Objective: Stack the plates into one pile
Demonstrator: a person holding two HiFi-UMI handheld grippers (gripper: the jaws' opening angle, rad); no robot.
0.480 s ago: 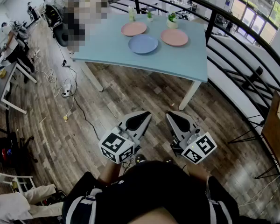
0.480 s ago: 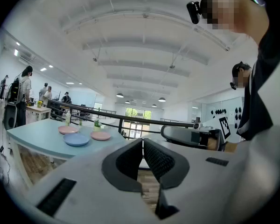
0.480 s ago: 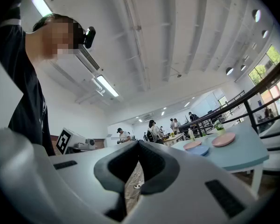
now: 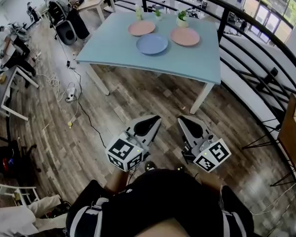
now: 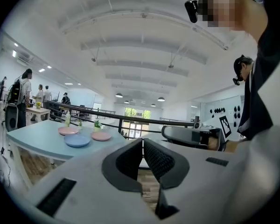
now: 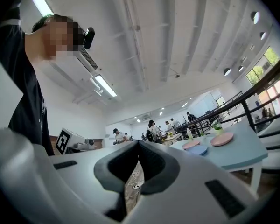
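Observation:
Three plates lie apart on the light blue table (image 4: pixel 187 63): a pink plate (image 4: pixel 141 28) at the back left, a blue plate (image 4: pixel 152 44) in front of it, and another pink plate (image 4: pixel 184 36) at the right. The same blue plate (image 5: pixel 77 141) (image 6: pixel 198 150) shows in both gripper views. My left gripper (image 4: pixel 153 120) and right gripper (image 4: pixel 184 119) hang close to my body over the wood floor, well short of the table. Both are shut with nothing between their jaws.
A small potted plant (image 4: pixel 182 19) and a bottle (image 4: pixel 139 14) stand at the table's far edge. A black railing (image 4: pixel 246 38) curves along the right. People, desks and a floor cable (image 4: pixel 81 115) lie to the left.
The view has shifted slightly; both grippers sit a touch lower in the head view. A person near the table's far left corner has moved away.

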